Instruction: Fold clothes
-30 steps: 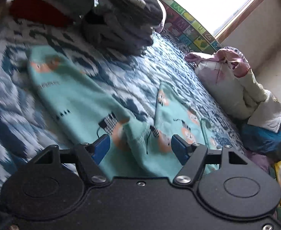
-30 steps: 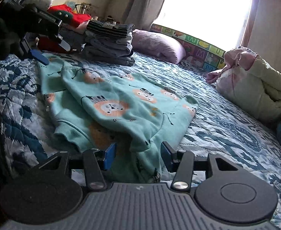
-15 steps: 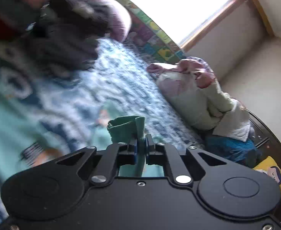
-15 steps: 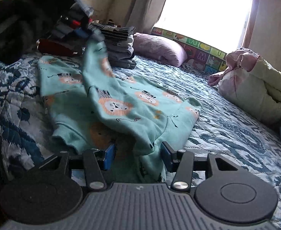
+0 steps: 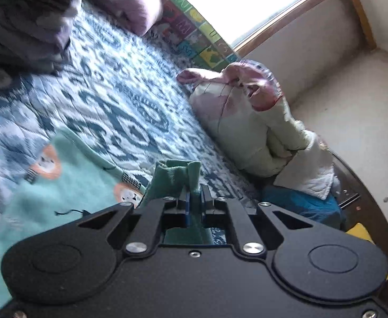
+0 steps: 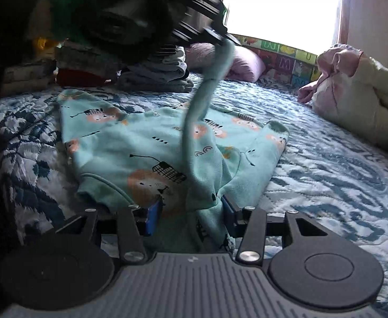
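Observation:
A mint green sweatshirt with lion prints (image 6: 146, 143) lies on the blue patterned quilt (image 6: 326, 175); it also shows in the left wrist view (image 5: 61, 185). My left gripper (image 5: 194, 201) is shut on the sweatshirt's green cuff (image 5: 176, 175) and holds the sleeve (image 6: 207, 90) lifted high above the garment. My left gripper also shows in the right wrist view (image 6: 215, 37). My right gripper (image 6: 191, 212) is open, low at the sweatshirt's near edge, with folds of cloth between its fingers.
A stack of folded clothes (image 6: 154, 71) stands at the back of the bed. A purple pillow (image 6: 244, 61) lies by the window. A pale padded jacket (image 6: 363, 90) is heaped at the right. Dark and red clothes (image 6: 80, 75) lie at the back left.
My left gripper closed on the sleeve cuff and lifted it up and across above the sweatshirt. My right gripper stayed open in place.

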### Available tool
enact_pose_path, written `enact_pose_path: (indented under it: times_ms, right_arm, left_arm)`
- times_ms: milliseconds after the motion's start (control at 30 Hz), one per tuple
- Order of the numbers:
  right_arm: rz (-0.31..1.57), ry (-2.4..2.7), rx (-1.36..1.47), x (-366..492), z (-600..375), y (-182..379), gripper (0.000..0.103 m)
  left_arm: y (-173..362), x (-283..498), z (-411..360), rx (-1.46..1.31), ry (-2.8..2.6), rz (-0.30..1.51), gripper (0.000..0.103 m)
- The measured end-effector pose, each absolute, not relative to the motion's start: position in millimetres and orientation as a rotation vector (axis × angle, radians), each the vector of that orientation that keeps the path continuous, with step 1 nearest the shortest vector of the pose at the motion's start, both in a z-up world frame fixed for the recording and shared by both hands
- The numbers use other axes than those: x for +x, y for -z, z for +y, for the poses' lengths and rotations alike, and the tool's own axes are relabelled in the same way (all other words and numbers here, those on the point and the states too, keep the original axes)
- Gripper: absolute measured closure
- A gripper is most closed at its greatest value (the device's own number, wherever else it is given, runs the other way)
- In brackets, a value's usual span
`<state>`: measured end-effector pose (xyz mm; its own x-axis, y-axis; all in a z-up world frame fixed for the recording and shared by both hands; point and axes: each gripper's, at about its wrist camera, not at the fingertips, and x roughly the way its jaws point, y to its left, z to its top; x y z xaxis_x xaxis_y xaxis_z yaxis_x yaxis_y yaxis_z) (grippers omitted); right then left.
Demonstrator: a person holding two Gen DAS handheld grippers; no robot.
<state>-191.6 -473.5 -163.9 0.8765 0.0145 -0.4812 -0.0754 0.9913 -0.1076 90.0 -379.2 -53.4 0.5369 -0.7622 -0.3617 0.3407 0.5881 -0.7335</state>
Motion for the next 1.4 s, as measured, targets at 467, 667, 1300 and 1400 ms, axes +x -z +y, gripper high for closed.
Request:
enact_pose_path:
  times_ms: [467,667,1300,1400]
  right_arm:
    - [0.535,-0.160,0.115,-182.8,-504.6,167.2,0.052]
    - [0.541,-0.179,0.206,-179.0,-516.5,168.2,0.056]
    - [0.424,-0.032,-0.114,-179.6,-476.9,157.3,0.074]
    - [0.445,-0.049,-0.144,-178.8,-470.7,161.2,0.074]
  left_arm:
    - [90.1,121.4,-454.2,-0.554,0.727,0.819,0.099]
    - [99.7,124.8,-474.5,-0.505,0.717,0.846,0.099]
    - [0.3,53.8,-387.9,-0.529,0.822,0.555,0.099]
    - [-2.4,53.4,-383.0,-0.530,0.824,0.556,0.099]
